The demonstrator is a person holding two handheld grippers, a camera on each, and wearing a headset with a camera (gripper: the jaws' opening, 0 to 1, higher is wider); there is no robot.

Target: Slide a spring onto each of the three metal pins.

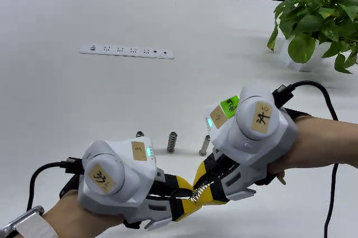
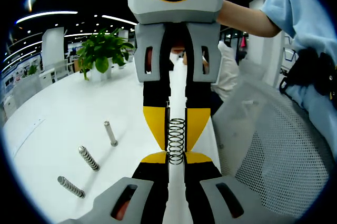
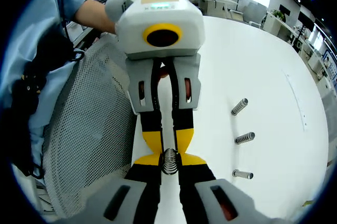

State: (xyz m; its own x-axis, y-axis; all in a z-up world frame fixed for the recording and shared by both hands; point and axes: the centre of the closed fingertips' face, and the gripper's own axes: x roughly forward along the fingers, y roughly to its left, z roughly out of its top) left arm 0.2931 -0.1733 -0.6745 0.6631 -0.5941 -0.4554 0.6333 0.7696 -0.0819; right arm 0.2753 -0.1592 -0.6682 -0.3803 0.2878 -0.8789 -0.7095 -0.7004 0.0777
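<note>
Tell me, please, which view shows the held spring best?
The left gripper view: the spring stands side-on, coils distinct. The right gripper view shows it foreshortened, nearly end-on; in the head view it is small.

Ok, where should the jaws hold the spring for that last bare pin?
Pinch the spring across its coils near one end, from the side, leaving the other end open. The bare pin stands upright, so the bore must drop over its top.
</note>
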